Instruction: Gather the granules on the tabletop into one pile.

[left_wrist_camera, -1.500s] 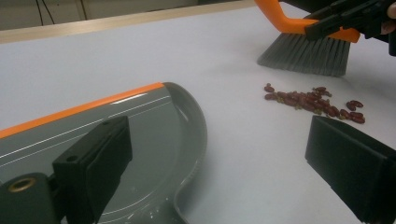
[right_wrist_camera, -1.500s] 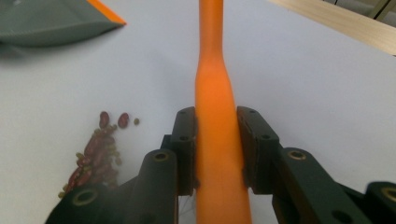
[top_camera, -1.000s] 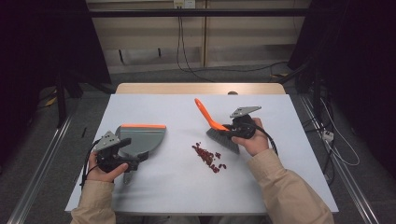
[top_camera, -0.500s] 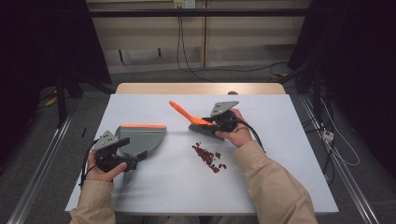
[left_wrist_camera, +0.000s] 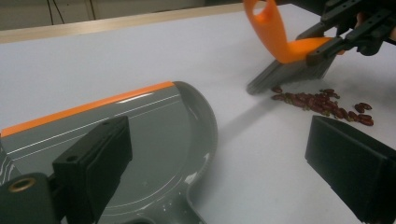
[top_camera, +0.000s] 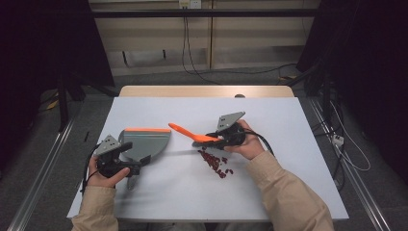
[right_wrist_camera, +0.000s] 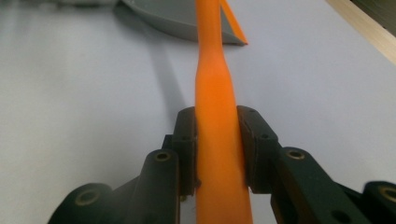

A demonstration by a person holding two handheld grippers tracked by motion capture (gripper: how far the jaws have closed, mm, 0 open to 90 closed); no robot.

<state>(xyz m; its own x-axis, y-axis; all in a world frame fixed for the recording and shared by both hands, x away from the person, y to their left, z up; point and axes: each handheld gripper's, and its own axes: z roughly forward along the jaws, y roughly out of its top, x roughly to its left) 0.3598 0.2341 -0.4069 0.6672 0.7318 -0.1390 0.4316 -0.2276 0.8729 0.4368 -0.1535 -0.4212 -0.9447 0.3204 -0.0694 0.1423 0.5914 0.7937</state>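
Note:
A grey dustpan (top_camera: 146, 144) with an orange front lip lies flat on the white table sheet (top_camera: 288, 120) at the left. My left gripper (top_camera: 134, 164) sits at its handle end with the jaws wide apart. In the left gripper view the dustpan (left_wrist_camera: 154, 126) lies under and between those jaws (left_wrist_camera: 219, 135), and no pad presses on it. My right gripper (top_camera: 214, 138) is shut on the orange handle of a small brush (top_camera: 185, 131). The brush's grey bristles (left_wrist_camera: 289, 74) rest at the far edge of a pile of red-brown beans (top_camera: 214, 161). In the right gripper view the pads (right_wrist_camera: 187, 149) clamp the handle (right_wrist_camera: 215, 70).
The table's wooden back edge (top_camera: 207, 91) shows beyond the sheet. Bare sheet lies in front of the beans and to the right of my right hand. Cables (top_camera: 337, 139) run over the floor at the right, and metal rails flank the table.
My right gripper has carried the brush left and slightly down, and its handle has tipped from steeply raised to nearly level, pointing left. The left gripper and dustpan have stayed put.

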